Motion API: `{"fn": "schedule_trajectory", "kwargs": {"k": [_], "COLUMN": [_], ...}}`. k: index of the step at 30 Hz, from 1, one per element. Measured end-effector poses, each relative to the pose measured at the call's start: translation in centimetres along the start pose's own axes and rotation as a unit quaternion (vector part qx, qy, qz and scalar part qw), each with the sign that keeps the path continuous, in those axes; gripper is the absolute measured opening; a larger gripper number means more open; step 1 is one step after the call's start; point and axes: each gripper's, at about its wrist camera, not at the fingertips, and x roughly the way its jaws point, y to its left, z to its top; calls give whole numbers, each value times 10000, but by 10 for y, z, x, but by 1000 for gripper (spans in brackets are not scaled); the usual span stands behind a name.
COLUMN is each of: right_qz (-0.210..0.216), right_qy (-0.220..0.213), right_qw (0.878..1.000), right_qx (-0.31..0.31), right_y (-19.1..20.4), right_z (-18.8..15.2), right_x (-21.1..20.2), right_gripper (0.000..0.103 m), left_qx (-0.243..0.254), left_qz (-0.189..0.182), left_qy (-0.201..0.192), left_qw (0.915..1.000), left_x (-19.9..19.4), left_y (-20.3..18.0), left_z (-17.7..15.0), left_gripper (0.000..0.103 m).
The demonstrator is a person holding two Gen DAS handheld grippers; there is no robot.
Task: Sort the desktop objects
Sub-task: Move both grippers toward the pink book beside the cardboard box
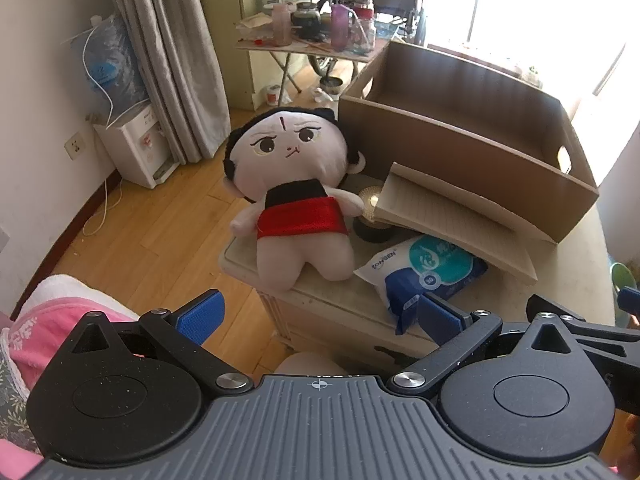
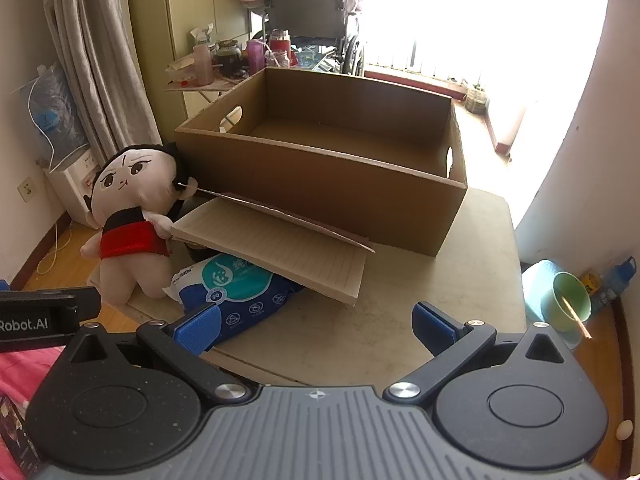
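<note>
Two down-tilted wrist views, near, sharing the cardboard box (image 1: 460, 152) (image 2: 320, 184).

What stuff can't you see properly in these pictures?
- Black round thing: left view shows only part of it; the notebook and doll cover the rest.
- Wipes pack: right view, notebook lies over its far end.
- Box floor: left view, hidden by its front wall.
- Window area: both views, washed out by glare.

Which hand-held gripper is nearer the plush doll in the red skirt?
Left. The left hand-held gripper faces the plush doll directly; the right hand-held gripper sits farther right, toward the table's middle.
</note>
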Motion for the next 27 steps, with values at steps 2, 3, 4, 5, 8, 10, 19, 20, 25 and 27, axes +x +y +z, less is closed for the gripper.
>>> {"fn": "schedule_trajectory", "kwargs": {"k": [2,3,4,5,8,10,19,20,25,27], "right_qz": [3,-4,-9,-10,-6,-12,-17,-20,-35,-57], "right_qy": [5,8,10,11,15,14,18,18,29,22], "right_qw": [10000,10000,10000,10000,10000,10000,10000,10000,10000,10000], "right_qx": [9,10,8,8,22,16,35,33,41,64], "right_y": [-1,0,0,0,-1,-1,-2,-2,-3,-4], "right_z": [0,-1,-1,-1,-1,-1,-1,-1,-1,-2], "right_x": [0,0,1,1,2,2,4,4,5,6], "right_gripper": [103,103,103,103,103,103,103,103,103,103], "left_qx": [15,17,17,21,27,42,58,64,87,110], "left_qz": [-2,-2,2,5,10,11,16,18,-3,-58], "left_qy": [5,6,10,15,17,28,39,46,69,33], "left_qw": [10000,10000,10000,10000,10000,10000,10000,10000,9999,9999], "left_x": [0,0,0,0,0,1,2,2,5,6], "left_y": [0,-1,-1,-1,-2,-2,-4,-4,-5,-5], "left_z": [0,0,0,0,-1,-1,-1,-1,-1,-2], "left_gripper": [103,103,103,103,103,103,103,103,103,103]}}
